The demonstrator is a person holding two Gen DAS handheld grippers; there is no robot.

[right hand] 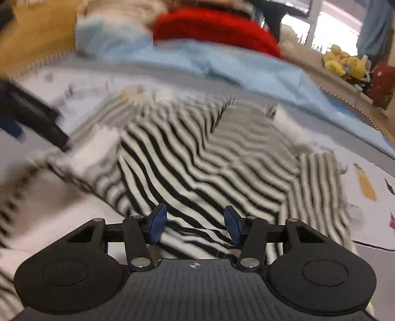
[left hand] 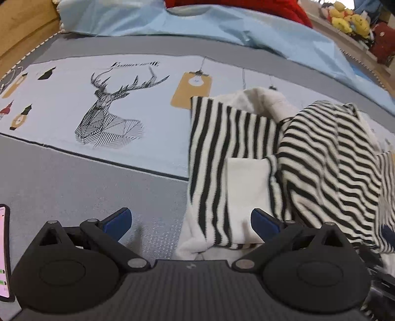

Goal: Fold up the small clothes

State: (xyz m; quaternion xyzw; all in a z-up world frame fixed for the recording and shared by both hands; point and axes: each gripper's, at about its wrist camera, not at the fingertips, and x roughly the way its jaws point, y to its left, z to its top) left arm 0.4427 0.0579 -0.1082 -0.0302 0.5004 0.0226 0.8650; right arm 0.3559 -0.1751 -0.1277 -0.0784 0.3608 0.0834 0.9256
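The striped garment (left hand: pixel 246 158), black-and-white knit with a plain white pocket patch, lies crumpled on the printed bedsheet (left hand: pixel 61 103), to the right of the deer print (left hand: pixel 108 111); its right part is bunched into a mound whose far edge runs out of the left wrist view. The left gripper (left hand: pixel 191 222) hangs low over the bed with its jaws spread wide, one blue pad over bare grey sheet, the other just over the garment's white hem, nothing between them. In the right wrist view the garment (right hand: pixel 197 158) is smeared by motion blur, so its folds and edges are hard to trace, and its near part is hidden under the gripper body. The right gripper (right hand: pixel 195 224) has its jaws moderately open just above the striped knit; whether the pads touch the cloth cannot be told. A dark blurred shape at that view's left edge appears to be the other gripper. Behind lie a pale blue blanket (left hand: pixel 197 27), a red cushion (right hand: pixel 214 29) and yellow plush toys (left hand: pixel 350 19), partly cut off.
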